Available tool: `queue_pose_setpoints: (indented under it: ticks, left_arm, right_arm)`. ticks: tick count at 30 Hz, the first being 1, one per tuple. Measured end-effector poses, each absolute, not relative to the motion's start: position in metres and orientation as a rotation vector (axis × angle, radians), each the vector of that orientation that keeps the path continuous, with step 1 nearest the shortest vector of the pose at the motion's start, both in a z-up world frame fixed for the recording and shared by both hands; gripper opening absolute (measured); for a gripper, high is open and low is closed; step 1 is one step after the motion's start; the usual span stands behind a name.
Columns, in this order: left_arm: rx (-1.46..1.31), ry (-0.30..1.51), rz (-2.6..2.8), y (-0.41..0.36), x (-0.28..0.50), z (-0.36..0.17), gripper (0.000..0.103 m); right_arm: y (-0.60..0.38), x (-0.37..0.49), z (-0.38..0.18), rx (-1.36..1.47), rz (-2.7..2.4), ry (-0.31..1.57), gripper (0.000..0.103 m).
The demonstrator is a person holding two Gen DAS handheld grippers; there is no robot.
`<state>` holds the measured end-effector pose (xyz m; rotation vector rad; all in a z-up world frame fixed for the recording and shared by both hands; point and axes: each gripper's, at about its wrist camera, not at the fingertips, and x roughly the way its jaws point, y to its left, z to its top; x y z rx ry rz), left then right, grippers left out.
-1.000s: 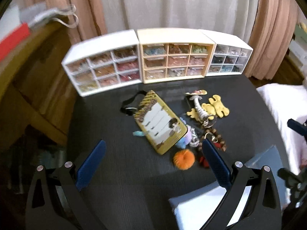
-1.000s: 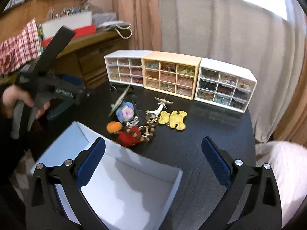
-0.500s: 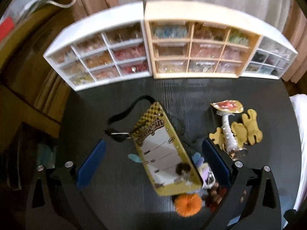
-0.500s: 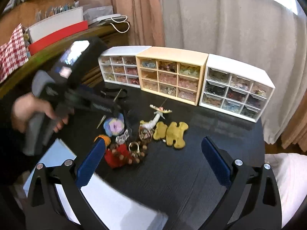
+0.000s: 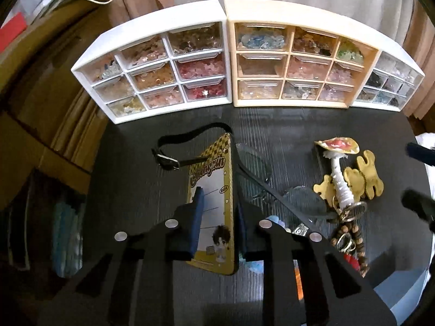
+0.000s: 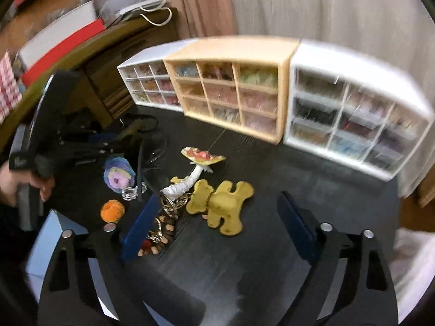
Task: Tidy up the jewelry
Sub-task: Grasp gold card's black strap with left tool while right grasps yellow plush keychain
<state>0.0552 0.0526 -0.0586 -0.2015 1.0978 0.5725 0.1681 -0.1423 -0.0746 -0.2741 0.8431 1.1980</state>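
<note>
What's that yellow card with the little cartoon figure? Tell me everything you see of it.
The yellow card is a flat, glossy rectangle with a gold checkered border, a white lined panel, looping script lettering and a dark-haired cartoon figure near its lower end. The left tool is closed on its long edges above the black table. A black buckled strap hangs from its far end.

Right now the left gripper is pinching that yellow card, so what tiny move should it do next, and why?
Probably lift it straight up a little. The left gripper has its jaws shut on the yellow checkered card, whose black strap lies on the table beside the keychain pile, so a slow rise avoids dragging them.
</note>
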Motion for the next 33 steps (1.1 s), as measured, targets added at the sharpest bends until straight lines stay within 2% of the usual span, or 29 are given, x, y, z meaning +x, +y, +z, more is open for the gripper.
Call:
queue_pose_setpoints:
  ticks: [3,5,7,11,13,15,18,23,28,33]
  left_arm:
    - [-0.185,1.088,0.572,0.051,0.049,-0.057,0.017]
    - [-0.164,1.086,0.585,0.051,0.045,-0.054,0.012]
    - [-0.169,1.077,0.58,0.054,0.041,-0.054,0.011]
    - [-0.163,1.071,0.58,0.055,0.039,-0.051,0.008]
    - [-0.161,1.067,0.583,0.055,0.038,-0.051,0.007]
    - [-0.16,1.063,0.581,0.056,0.037,-0.053,0.007]
    - [-0.156,1.056,0.584,0.056,0.035,-0.052,0.005]
    - [-0.172,1.034,0.567,0.055,0.028,-0.048,0.005]
    - [-0.154,0.995,0.562,0.045,0.016,-0.032,0.005]
    - [-0.143,0.948,0.552,0.031,0.004,-0.009,0.005]
  right_arm:
    - [-0.134,0.178,-0.088,-0.263,1.238,0.888,0.08]
    - [-0.129,0.185,-0.098,-0.266,1.246,0.923,0.074]
    - [-0.126,0.192,-0.108,-0.268,1.247,0.96,0.062]
    - [-0.125,0.202,-0.11,-0.186,1.3,0.981,0.051]
    - [-0.124,0.202,-0.112,-0.19,1.296,0.975,0.033]
    - [-0.125,0.2,-0.113,-0.181,1.315,0.966,0.031]
    - [-0.129,0.199,-0.112,-0.168,1.31,0.941,0.017]
    - [-0.138,0.189,-0.099,-0.151,1.314,0.849,0.013]
    - [-0.143,0.176,-0.072,-0.148,1.311,0.747,0.005]
    - [-0.146,0.16,-0.044,-0.178,1.308,0.663,0.004]
